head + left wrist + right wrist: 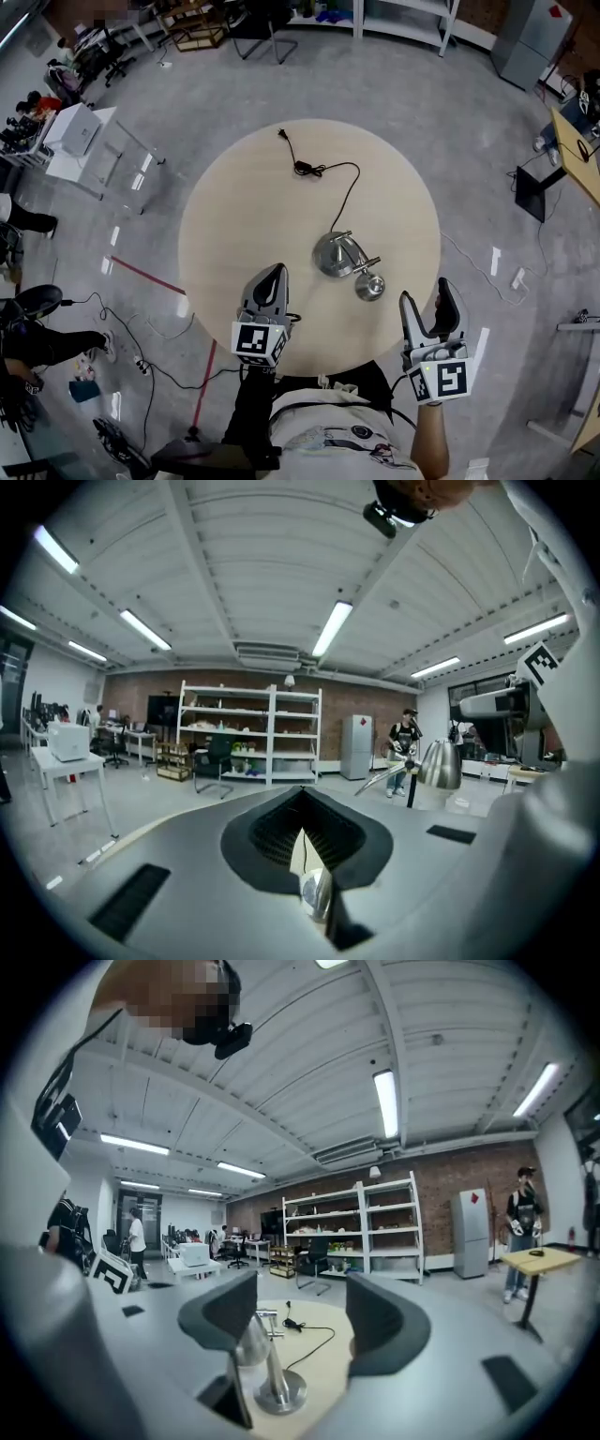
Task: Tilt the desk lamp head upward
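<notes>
A silver desk lamp stands near the middle of the round wooden table [234,216], with its base [334,255] set back and its head [369,287] low on the near right. Its black cord [349,192] runs to the far side. My left gripper [274,270] hovers left of the lamp, its jaws meeting at the tips with nothing between them. In the left gripper view the lamp head [439,764] shows at the right, beyond that gripper [300,794]. My right gripper [428,295] is open at the table's near right edge. In the right gripper view the lamp base [278,1391] lies ahead of the open gripper [302,1302].
A white table [80,141] and a seated person [37,337] are at the left. Cables [150,366] and red tape [150,277] lie on the floor there. Shelving [403,14] and a chair [258,23] stand at the back, and a wooden desk [579,150] at the right.
</notes>
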Available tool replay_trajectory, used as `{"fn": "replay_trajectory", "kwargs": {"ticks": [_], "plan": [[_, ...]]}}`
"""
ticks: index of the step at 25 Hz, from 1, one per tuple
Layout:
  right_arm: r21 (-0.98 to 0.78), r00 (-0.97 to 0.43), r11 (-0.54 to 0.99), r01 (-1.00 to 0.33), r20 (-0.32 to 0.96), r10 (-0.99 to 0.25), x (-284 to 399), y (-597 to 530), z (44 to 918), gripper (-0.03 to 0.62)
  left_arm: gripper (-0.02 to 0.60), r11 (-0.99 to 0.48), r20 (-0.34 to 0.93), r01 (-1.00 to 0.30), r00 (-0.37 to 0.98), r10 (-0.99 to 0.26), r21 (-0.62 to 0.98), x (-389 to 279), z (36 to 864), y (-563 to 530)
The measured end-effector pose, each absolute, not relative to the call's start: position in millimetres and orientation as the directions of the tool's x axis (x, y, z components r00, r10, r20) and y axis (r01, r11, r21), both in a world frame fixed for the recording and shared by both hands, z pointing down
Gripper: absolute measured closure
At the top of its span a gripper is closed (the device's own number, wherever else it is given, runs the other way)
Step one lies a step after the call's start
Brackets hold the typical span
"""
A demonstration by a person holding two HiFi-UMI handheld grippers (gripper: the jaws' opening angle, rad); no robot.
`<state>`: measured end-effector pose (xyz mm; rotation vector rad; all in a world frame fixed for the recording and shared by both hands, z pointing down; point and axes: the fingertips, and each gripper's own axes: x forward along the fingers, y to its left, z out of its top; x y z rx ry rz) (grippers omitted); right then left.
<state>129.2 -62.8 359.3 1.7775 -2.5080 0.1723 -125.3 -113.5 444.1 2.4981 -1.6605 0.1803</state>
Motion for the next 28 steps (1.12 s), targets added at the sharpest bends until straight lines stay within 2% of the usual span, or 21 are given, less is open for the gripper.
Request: {"fn": "replay_trajectory", "kwargs": {"ticks": [5, 10, 13, 15, 19, 28], "plan": [[-0.043, -0.338, 0.335, -0.941, 0.096, -0.936, 122.8, -59.5, 346.6, 0.289, 0.592, -0.38, 0.105, -0.925, 0.38, -0.919, 0.025, -113.5, 405.9, -108.6], [-0.016, -0.338, 0.337, -0.941, 0.069, -0.939, 120.7, -58.0, 334.5, 0.341, 0.592, -0.395, 0.082, -0.918, 0.396, -0.915, 0.025, -99.8, 390.1, -102.9], [0.02, -0.311, 0.313, -0.95, 0.068, -0.948, 126.0, -56.8, 331.4, 0.42, 0.592, -0.403, 0.075, -0.915, 0.404, -0.912, 0.021, -92.6, 387.1, -100.4], [0.039, -0.29, 0.293, -0.955, 0.064, -0.955, 130.7, -56.1, 329.7, 0.506, 0.592, -0.408, 0.072, -0.913, 0.408, -0.91, 0.019, -86.8, 384.4, -99.6], [0.041, -0.27, 0.273, -0.961, 0.064, -0.961, 136.8, -54.6, 329.6, 0.58, 0.592, -0.415, 0.07, -0.91, 0.415, -0.907, 0.024, -76.5, 380.2, -97.7], [0.031, -0.261, 0.263, -0.964, 0.062, -0.963, 143.8, -53.4, 333.0, 0.589, 0.592, -0.428, 0.056, -0.904, 0.428, -0.902, 0.012, -64.2, 368.9, -95.6]]}}
